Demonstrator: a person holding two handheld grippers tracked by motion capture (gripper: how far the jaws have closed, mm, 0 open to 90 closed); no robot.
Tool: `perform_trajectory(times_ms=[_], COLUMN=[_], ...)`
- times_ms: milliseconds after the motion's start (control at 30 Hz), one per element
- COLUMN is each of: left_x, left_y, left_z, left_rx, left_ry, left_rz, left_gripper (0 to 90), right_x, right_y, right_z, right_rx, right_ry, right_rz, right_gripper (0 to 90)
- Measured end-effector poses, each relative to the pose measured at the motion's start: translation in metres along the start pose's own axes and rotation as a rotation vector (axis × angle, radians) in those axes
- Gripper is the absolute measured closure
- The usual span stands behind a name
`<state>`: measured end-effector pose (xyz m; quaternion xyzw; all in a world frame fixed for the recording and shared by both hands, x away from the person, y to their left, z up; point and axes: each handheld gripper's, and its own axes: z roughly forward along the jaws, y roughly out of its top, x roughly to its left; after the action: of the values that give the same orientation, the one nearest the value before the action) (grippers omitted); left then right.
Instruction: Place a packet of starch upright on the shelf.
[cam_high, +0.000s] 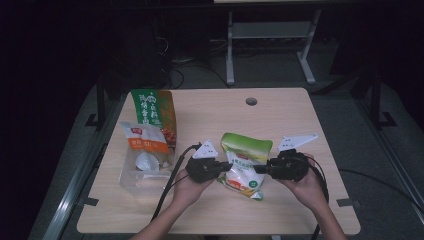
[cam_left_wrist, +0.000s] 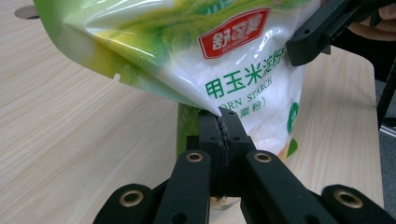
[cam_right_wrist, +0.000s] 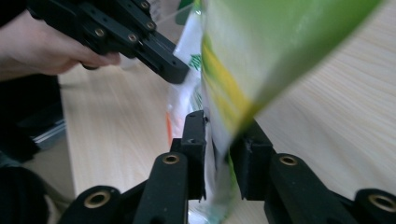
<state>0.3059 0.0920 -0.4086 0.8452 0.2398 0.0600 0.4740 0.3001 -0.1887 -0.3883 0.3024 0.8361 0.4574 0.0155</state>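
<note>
A: Where is the corn starch bag (cam_high: 245, 162)?

B: Near the front middle of the wooden table (cam_high: 280, 115), between the two hands. The left gripper (cam_high: 226, 167) has its edge from one side, and the right gripper (cam_high: 260, 169) comes in from the other.

A: How do the jaws stand?

B: In the left gripper view the two black jaws are pressed together on a folded corner of the bag (cam_left_wrist: 196, 51), pinching the film right at its point. In the right gripper view the jaws are a little apart with the bag's edge (cam_right_wrist: 224, 102) hanging between them. A gap shows on each side, so the pads don't press it.

A: What can't you make out?

B: The bag's lower part is hidden behind the jaws in both gripper views, and its green top runs off the frame. From above the room beyond the table is nearly black, and the jaw tips are too small and dark to read there.

A: Anything else on the table?

B: At the left, a green packet (cam_high: 152, 112) lies partly under an orange-labelled clear pouch (cam_high: 142, 150). Their print is too small to read.
</note>
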Motion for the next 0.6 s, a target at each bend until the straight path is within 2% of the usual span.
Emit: perform_trajectory(times_ms=[167, 333, 467, 600], left_x=[-0.001, -0.001, -0.001, 0.000], left_y=[-0.001, -0.003, -0.003, -0.005], left_z=[-0.002, -0.003, -0.006, -0.012], left_rx=[0.004, 0.010, 0.020, 0.025], left_ry=[0.003, 0.000, 0.005, 0.008], left_rz=[0.006, 0.013, 0.022, 0.026], left_gripper=[89.7, 89.0, 84.9, 77.4], right_x=[0.002, 0.005, 0.006, 0.007], right_y=[0.009, 0.011, 0.012, 0.013], right_z=[0.006, 0.011, 0.011, 0.010], right_rx=[0.019, 0.033, 0.042, 0.036], right_ry=[-0.006, -0.015, -0.016, -0.006], right_rz=[-0.005, -0.015, -0.026, -0.018], right_gripper=[74.0, 85.0, 88.6, 89.3])
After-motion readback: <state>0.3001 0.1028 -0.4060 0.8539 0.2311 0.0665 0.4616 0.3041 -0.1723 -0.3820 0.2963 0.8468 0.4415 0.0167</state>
